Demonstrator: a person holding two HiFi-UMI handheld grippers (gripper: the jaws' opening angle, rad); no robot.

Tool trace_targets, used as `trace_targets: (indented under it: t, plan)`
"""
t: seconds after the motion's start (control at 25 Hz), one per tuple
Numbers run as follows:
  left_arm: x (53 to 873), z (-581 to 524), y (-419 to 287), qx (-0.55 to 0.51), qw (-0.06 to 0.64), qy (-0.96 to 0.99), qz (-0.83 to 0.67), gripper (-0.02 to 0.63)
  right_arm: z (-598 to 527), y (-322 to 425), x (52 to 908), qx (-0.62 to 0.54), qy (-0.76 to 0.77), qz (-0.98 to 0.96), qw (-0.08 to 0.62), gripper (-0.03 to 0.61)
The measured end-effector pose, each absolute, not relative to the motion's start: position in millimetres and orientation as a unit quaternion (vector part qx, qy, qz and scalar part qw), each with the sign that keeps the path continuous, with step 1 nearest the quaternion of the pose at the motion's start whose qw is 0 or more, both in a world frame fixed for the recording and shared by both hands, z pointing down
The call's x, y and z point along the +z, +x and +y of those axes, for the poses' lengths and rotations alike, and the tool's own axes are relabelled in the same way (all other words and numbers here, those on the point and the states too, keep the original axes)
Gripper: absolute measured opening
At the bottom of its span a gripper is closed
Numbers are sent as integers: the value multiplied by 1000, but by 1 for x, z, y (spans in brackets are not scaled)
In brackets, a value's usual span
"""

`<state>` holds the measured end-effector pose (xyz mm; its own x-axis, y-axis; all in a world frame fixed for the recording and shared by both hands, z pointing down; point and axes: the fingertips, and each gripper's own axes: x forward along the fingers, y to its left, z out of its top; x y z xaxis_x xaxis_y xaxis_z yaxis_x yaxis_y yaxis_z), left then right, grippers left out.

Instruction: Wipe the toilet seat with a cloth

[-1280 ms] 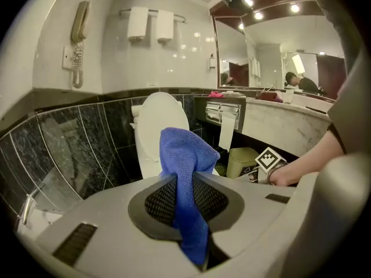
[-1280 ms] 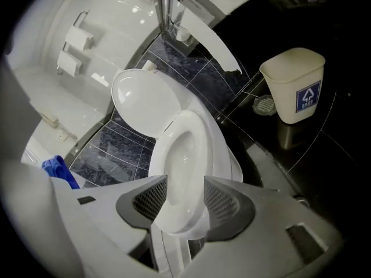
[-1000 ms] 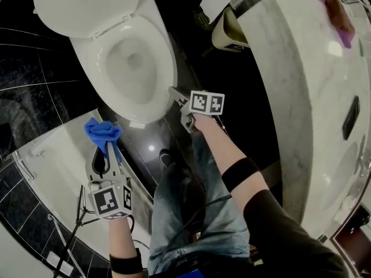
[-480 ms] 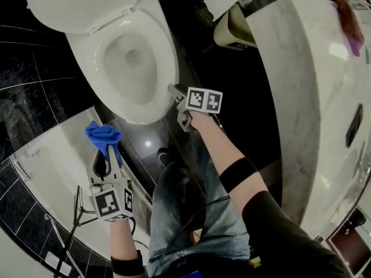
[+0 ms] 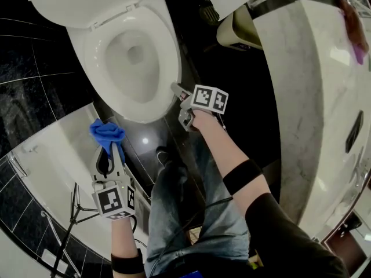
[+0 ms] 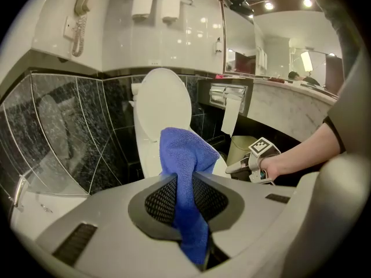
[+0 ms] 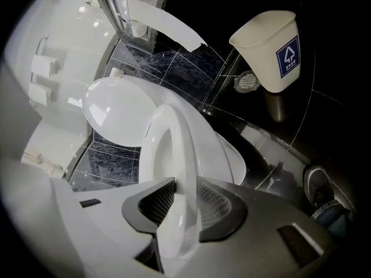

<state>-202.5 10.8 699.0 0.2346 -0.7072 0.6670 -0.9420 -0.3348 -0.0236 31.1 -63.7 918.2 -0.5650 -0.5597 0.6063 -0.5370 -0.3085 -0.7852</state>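
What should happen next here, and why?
Probably bring the left hand-held gripper forward until its blue cloth meets the toilet seat: the cloth is clamped but short of it, and the right hand-held gripper's jaws have just been closing on its rim.

glossy smooth white toilet seat point(image 5: 169, 62), soft napped blue cloth point(image 5: 106, 133), polished black floor point(image 5: 243, 97).

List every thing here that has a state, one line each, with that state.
toilet lid, raised.
toilet seat, down, its rim between the right gripper's jaws.
right gripper, jaws have just been closing, pads now on the toilet seat.
left gripper, shut on the blue cloth.
blue cloth, bunched, held off the toilet seat.
waste bin, upright.
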Motion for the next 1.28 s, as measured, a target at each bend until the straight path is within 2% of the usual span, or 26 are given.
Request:
trace_targets:
  t: [0.44,0.6,0.76,0.96,1.28]
  plan:
    - [687,9,-183,293,206,762,-539,64,-65,31,878,-684,-440,581,15,118]
    - [700,42,-185,321,205,766,-518,64,-66,33,858,-690,-437,577,9,117]
    - [739,86,-178,361,258,757,-480,63,-72,30,836,-704,-428,565,31,112]
    - [799,100,-153,390,318,743,-442,63,-77,30,816,-706,-426,565,23,111]
    - [801,26,-113,359,325,752,-447,63,-83,29,798,-710,-416,567,22,107]
